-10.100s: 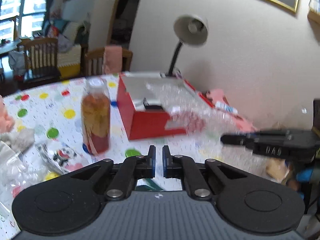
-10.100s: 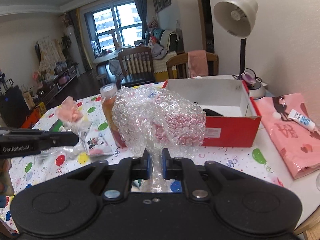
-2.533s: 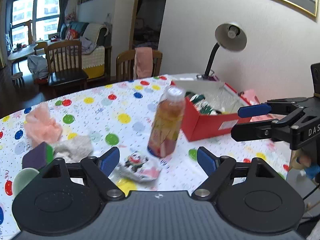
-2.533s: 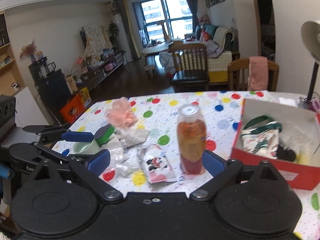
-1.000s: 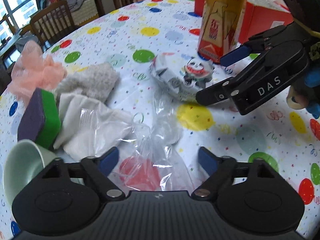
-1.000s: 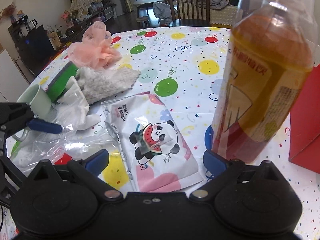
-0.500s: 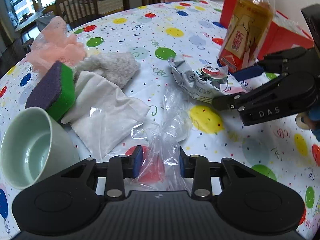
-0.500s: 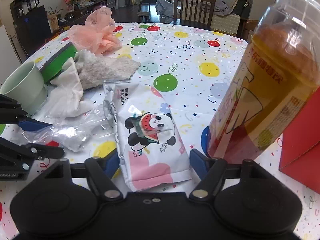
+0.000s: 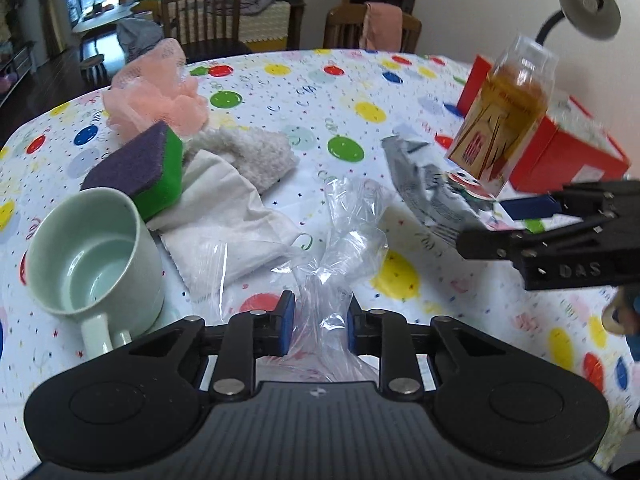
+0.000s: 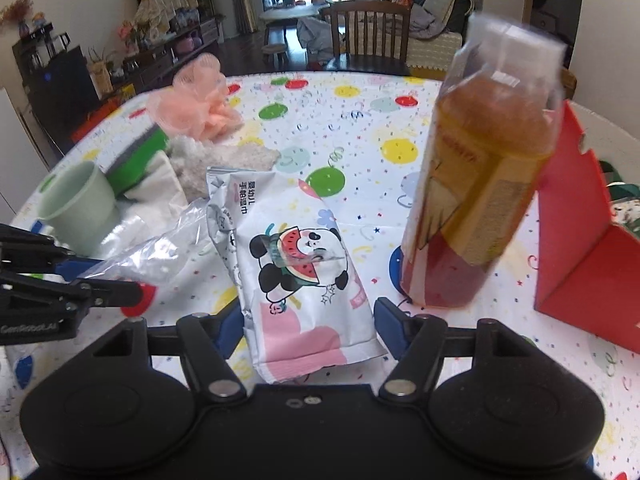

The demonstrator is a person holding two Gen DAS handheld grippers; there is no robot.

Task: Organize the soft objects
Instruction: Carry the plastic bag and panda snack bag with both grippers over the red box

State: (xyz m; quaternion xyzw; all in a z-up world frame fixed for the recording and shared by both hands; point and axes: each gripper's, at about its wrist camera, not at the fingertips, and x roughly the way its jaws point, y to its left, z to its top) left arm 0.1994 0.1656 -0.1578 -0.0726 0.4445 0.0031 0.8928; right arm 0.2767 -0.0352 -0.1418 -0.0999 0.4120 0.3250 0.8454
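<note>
My left gripper (image 9: 319,326) is closed on a clear plastic bag (image 9: 344,240), which lifts off the dotted tablecloth; it also shows in the right wrist view (image 10: 152,258). My right gripper (image 10: 308,330) holds the panda wet-wipe pack (image 10: 296,264) between its pads; the same pack lies in the left wrist view (image 9: 436,196). A pink mesh pouf (image 9: 156,96), a purple-green sponge (image 9: 140,168), a fuzzy grey cloth (image 9: 256,152) and a white cloth (image 9: 232,224) lie at the left. The red box (image 9: 560,148) stands at the right.
A tea bottle (image 10: 484,184) appears tilted and blurred just right of the wipe pack, next to the red box (image 10: 580,248). A pale green cup (image 9: 88,252) lies on its side near my left gripper. A desk lamp (image 9: 588,8) and chairs (image 9: 200,12) stand beyond the table.
My left gripper has lifted a little with the plastic bag in it. My right gripper has narrowed onto the wipe pack and raised it. The bottle now looks tilted.
</note>
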